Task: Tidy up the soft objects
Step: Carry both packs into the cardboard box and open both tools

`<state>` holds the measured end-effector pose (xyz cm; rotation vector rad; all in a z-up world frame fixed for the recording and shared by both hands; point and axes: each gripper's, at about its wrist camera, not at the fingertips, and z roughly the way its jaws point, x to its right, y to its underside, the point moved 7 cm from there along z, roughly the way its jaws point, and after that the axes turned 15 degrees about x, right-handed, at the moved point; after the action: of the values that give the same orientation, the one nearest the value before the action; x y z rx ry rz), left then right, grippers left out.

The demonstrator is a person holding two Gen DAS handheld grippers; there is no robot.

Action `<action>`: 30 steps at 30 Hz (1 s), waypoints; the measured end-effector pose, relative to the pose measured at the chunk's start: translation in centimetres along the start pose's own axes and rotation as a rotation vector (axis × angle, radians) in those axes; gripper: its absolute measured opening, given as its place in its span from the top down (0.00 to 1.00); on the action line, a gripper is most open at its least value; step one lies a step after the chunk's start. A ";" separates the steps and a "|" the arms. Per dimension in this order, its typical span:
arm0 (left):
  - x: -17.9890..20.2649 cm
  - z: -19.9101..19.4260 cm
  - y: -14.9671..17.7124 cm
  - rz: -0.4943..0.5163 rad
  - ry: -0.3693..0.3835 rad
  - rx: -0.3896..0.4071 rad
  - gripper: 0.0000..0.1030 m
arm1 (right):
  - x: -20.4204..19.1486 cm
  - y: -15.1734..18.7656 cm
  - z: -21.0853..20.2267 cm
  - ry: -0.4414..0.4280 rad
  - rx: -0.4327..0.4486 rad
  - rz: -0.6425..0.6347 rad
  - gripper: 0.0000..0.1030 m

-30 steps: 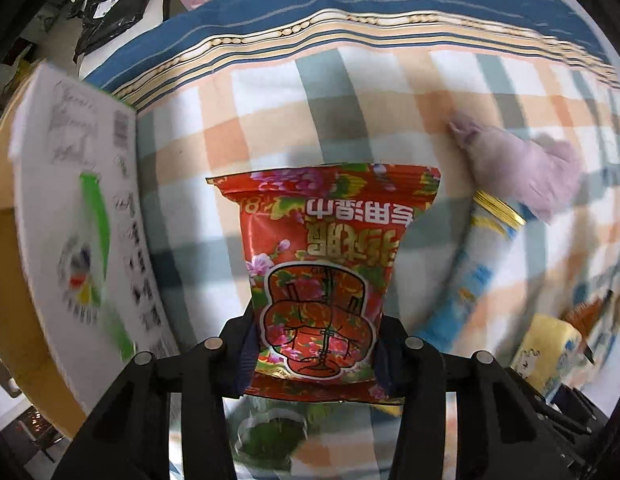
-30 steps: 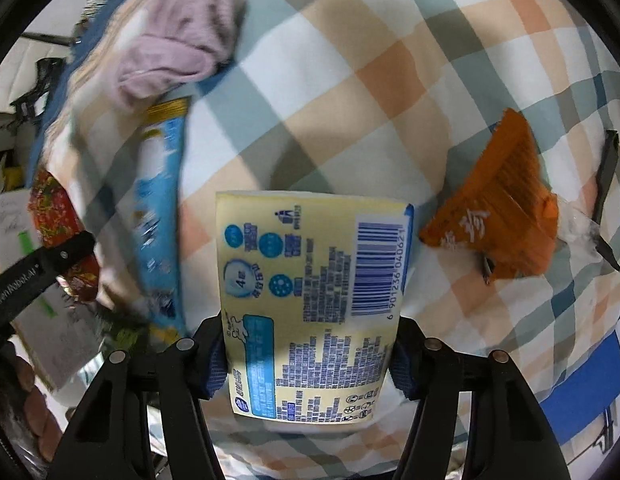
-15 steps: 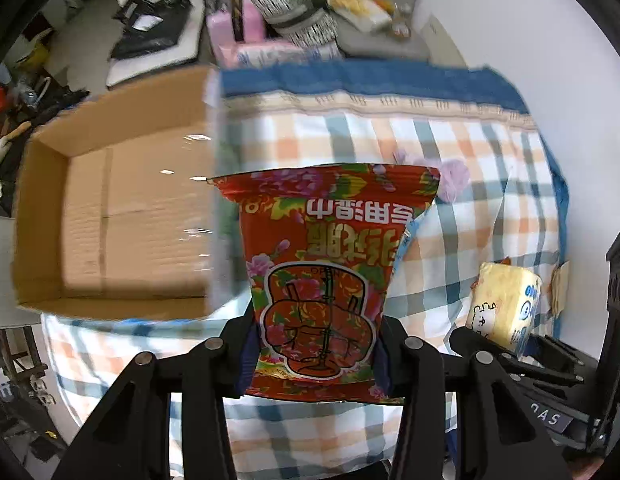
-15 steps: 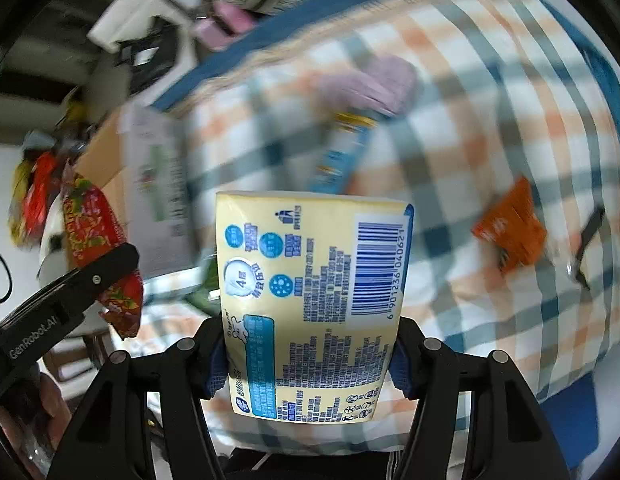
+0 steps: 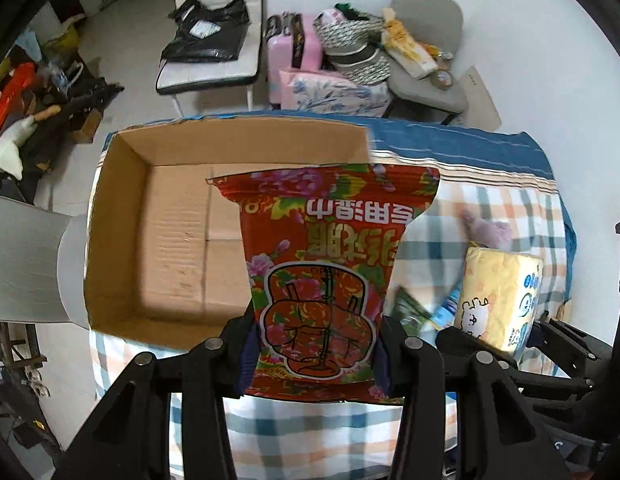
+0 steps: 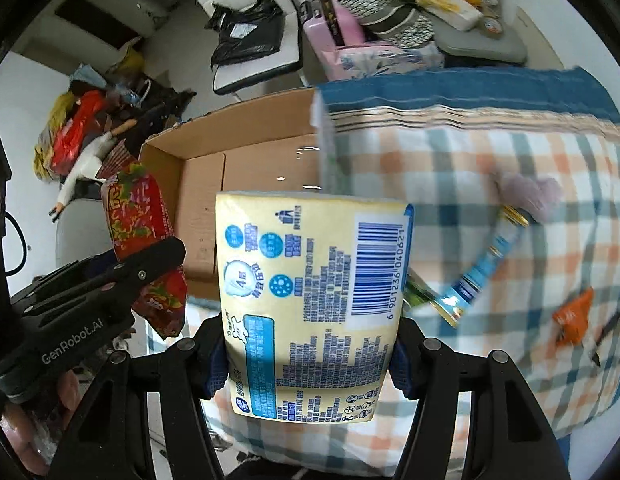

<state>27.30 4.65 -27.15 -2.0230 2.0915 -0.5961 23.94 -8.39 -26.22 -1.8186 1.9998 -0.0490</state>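
My left gripper (image 5: 314,354) is shut on a red floral wet-wipe pack (image 5: 326,264) and holds it high over the near edge of an open cardboard box (image 5: 121,216). My right gripper (image 6: 310,356) is shut on a yellow tissue pack (image 6: 314,304), held above the checked tablecloth (image 6: 490,152) to the right of the box (image 6: 197,184). The tissue pack also shows in the left wrist view (image 5: 500,296), and the red pack in the right wrist view (image 6: 137,216). The box looks empty inside.
On the cloth lie a pink cloth (image 6: 530,192), a blue-and-white tube pack (image 6: 486,264), a green packet (image 5: 410,312) and an orange packet (image 6: 572,316). Behind the table stand a white chair (image 5: 213,40), a pink suitcase (image 5: 293,56) and a loaded grey chair (image 5: 426,40).
Both grippers have risen well above the table with their packs. The box has come into fuller view below the red pack. Both grips are unchanged.
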 end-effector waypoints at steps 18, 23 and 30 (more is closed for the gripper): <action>-8.4 15.2 -5.1 -0.003 0.023 -0.216 0.58 | -5.7 -6.7 18.4 0.114 -0.111 -0.051 0.36; -8.4 16.2 -5.1 -0.001 0.021 -0.225 0.57 | -5.4 -7.1 19.7 0.127 -0.121 -0.047 0.35; -9.5 15.3 -5.7 -0.006 0.007 -0.192 0.20 | -5.7 -7.5 19.0 0.166 -0.085 -0.062 0.16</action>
<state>39.14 11.47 -40.17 -2.1295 2.2245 -0.4176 37.64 0.96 -39.42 -1.9883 2.0857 -0.1406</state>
